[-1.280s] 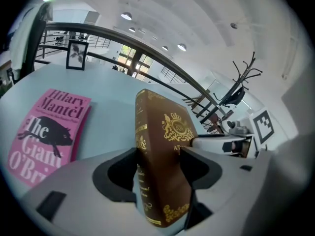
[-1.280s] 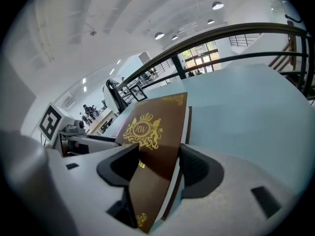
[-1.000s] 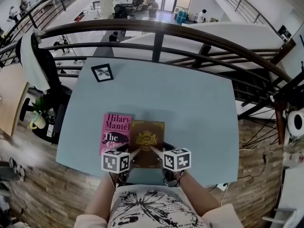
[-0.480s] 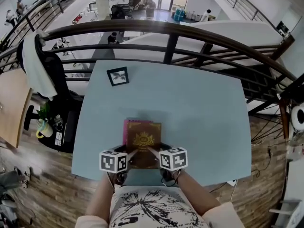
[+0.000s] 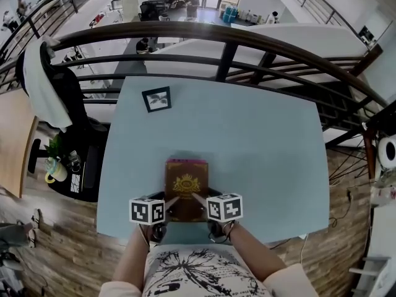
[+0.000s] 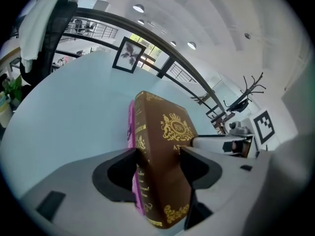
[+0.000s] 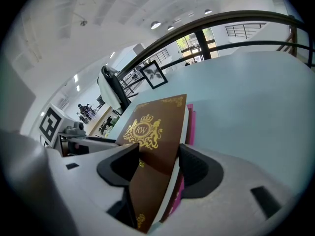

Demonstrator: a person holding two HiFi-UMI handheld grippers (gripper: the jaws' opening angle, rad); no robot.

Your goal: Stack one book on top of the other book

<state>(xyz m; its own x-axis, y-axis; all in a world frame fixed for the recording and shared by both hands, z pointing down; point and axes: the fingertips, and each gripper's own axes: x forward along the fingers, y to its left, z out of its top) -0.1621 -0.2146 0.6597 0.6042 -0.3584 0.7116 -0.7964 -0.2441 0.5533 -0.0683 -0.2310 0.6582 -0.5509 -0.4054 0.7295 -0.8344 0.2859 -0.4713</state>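
Note:
A brown book with a gold crest lies over a pink book, of which only a strip shows at the far edge in the head view. My left gripper is shut on the brown book's near left corner and my right gripper on its near right corner. In the left gripper view the brown book fills the gap between the jaws, with the pink book pressed along its underside. The right gripper view shows the same brown book and a pink edge.
The books are near the front edge of a pale blue table. A small framed picture stands at its far left. A dark railing runs behind, and a chair with a white cloth stands to the left.
Both grippers carried the brown book leftward from beside the pink book to over it and lowered it. The pink cover is now almost wholly hidden.

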